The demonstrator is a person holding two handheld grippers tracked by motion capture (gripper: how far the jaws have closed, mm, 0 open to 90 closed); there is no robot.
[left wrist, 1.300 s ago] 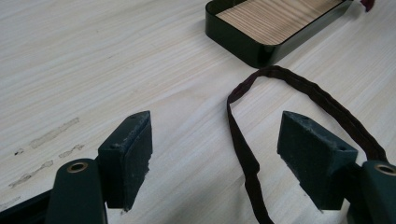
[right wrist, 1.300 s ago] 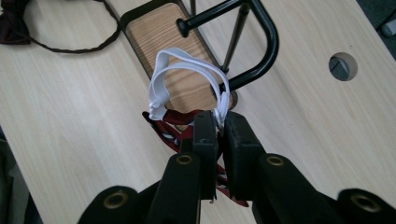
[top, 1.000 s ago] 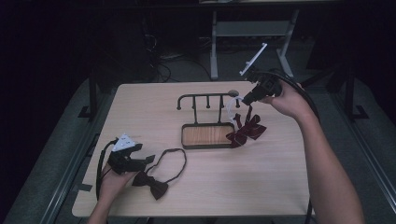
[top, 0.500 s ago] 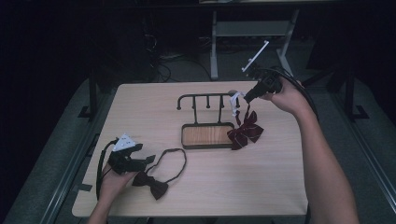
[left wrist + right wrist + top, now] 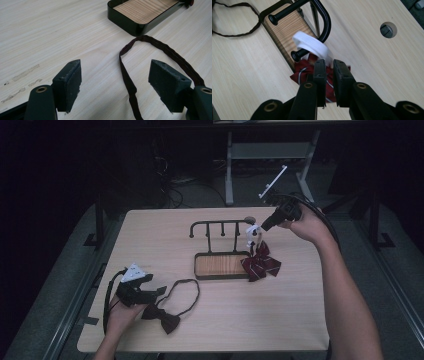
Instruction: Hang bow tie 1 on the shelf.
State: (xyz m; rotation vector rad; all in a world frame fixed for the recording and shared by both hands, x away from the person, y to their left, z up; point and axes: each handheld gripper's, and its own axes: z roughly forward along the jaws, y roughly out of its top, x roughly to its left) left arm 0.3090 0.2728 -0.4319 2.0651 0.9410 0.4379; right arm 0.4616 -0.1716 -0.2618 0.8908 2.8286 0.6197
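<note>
A black peg rack [image 5: 220, 225] stands on a wood-bottomed tray [image 5: 220, 265] mid-table. My right gripper [image 5: 262, 226] is at the rack's right end, shut on the white strap [image 5: 312, 46] of a red striped bow tie [image 5: 260, 265]. The strap lies over the end peg [image 5: 297, 55], and the bow [image 5: 299, 72] sags beside the tray. At the front left, my left gripper [image 5: 155, 292] rests low and open. The thin strap [image 5: 127, 82] of a dark brown bow tie [image 5: 162, 316] lies on the table between its jaws, untouched.
A round cable hole [image 5: 388, 29] is cut in the table behind the rack. The tray's corner [image 5: 130, 25] lies ahead of the left gripper. The table's front edge is close to the left hand. Metal stand legs [image 5: 229, 175] rise behind the table.
My right gripper has come down and left with the red bow tie, and the white strap now lies over the rack's end peg. The left gripper has not moved.
</note>
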